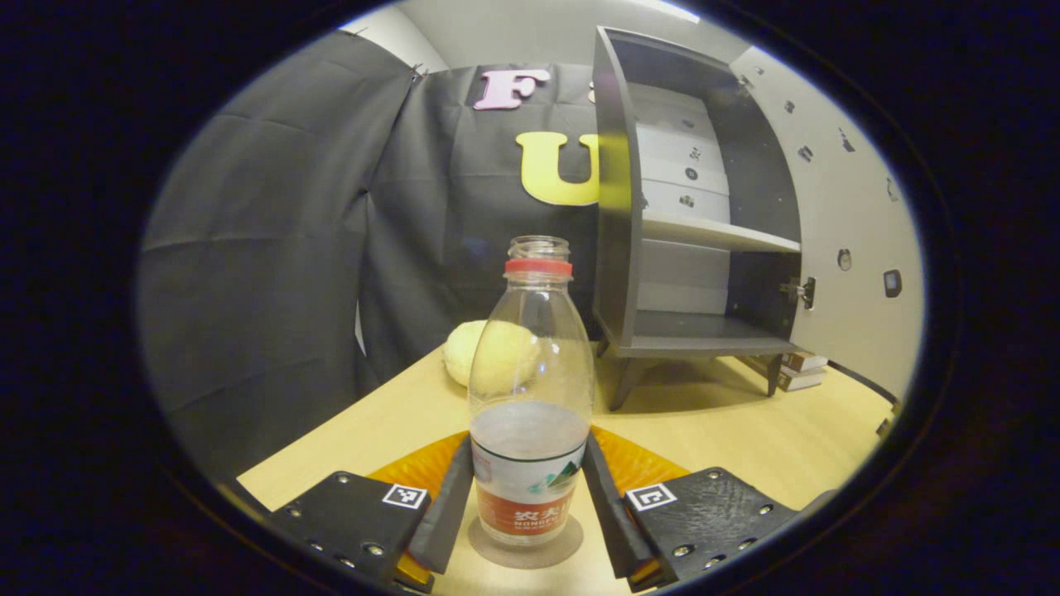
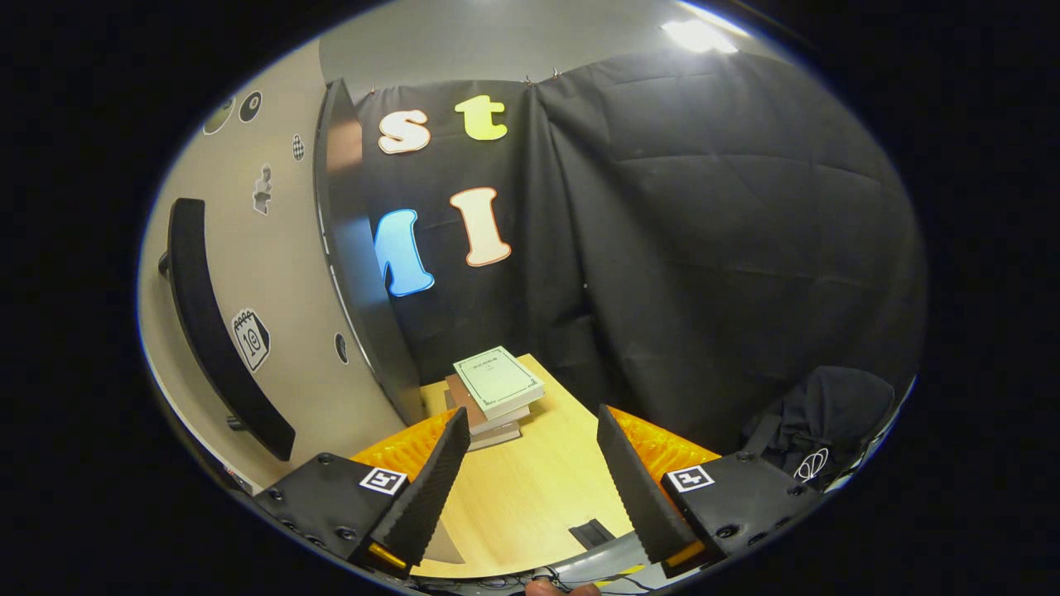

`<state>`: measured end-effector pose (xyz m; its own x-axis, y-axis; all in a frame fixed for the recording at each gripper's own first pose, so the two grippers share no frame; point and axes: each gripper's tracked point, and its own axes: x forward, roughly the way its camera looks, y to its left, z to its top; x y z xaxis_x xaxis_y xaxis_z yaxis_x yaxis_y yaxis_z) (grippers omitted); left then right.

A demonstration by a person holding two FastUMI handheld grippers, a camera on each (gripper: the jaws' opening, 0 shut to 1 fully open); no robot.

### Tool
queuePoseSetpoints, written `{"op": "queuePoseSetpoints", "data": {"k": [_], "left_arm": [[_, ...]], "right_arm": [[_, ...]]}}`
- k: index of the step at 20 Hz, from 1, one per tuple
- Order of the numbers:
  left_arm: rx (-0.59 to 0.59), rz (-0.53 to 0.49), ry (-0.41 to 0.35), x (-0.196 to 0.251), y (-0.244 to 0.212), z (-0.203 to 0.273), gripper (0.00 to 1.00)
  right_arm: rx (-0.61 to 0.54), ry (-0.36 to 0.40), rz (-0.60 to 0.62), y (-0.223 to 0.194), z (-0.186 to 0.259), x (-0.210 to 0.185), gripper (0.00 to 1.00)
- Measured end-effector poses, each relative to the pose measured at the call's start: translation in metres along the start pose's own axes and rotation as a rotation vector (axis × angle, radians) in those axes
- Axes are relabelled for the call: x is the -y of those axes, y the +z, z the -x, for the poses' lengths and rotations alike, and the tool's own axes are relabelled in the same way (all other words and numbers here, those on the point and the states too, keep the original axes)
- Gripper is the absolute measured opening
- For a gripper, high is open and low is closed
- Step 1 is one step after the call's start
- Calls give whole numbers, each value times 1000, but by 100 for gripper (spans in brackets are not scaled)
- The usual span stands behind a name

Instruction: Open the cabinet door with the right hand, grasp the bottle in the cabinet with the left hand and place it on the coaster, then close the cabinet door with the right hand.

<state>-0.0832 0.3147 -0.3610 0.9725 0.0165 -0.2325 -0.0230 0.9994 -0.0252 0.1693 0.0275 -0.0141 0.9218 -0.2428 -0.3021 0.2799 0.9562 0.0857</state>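
Right then, my left claw [image 1: 527, 497] sat low on the table [image 1: 745, 439] with the bottle [image 1: 531, 397] upright between its two fingers, both of which looked to be touching the bottle's sides near the label. I judged the pinch was being kept so the bottle would not tip while it settled. Under the bottle's base lay a round coaster [image 1: 525, 548], so the placing step looked all but done; only the release seemed left. The bottle had no cap and held some water low down, which is why I would have let go gently.

Beyond it, a pale yellow rounded lump [image 1: 489, 352] rested on the table, near but apart from the bottle. Farther back stood the cabinet [image 1: 617, 207], its shelves bare and its door [image 1: 845, 215] swung wide.

My right claw [image 2: 526, 472] was spread, holding nothing, hovering above the table. Just beside it on its left hung the open door with its long dark handle [image 2: 207, 323], well placed for the closing push. A stack of books [image 2: 497, 389] lay past the door's edge, and I thought it might catch the swing.
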Motion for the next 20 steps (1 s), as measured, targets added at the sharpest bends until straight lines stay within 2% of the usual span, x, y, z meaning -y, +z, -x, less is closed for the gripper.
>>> {"op": "queuePoseSetpoints", "data": {"k": [1,4,6,7,8,10,11,12,13,14,19,20], "left_arm": [[-11,7,-4,-1,-6,-1,72],[-64,22,-41,8,-25,0,70],[-55,9,-51,12,-23,-2,73],[-62,-2,-50,12,-24,0,71],[-70,-13,-48,13,-25,0,77],[-81,-24,-54,14,-26,2,77],[-85,-19,-54,15,-25,5,72],[-84,-16,-50,14,-24,6,84],[-82,-10,-55,15,-23,8,84],[-82,-4,-59,16,-21,11,89],[-79,-37,-80,20,-14,29,87],[-75,-51,-83,21,-11,32,89]], "right_arm": [[-3,1,-10,-1,1,-1,98],[-7,34,-26,-5,5,-12,98],[-7,30,-9,-8,4,-9,98],[-10,25,-9,-10,5,-7,98],[-13,24,-17,-12,5,-7,98],[-16,22,-39,-13,5,-8,99],[-17,22,-43,-15,4,-8,98],[-16,19,-41,-15,3,-8,98],[-17,16,-37,-17,3,-8,98],[-17,15,-30,-18,3,-9,98],[-19,16,-25,-24,3,-14,98],[-19,17,-28,-25,2,-15,98]]}}
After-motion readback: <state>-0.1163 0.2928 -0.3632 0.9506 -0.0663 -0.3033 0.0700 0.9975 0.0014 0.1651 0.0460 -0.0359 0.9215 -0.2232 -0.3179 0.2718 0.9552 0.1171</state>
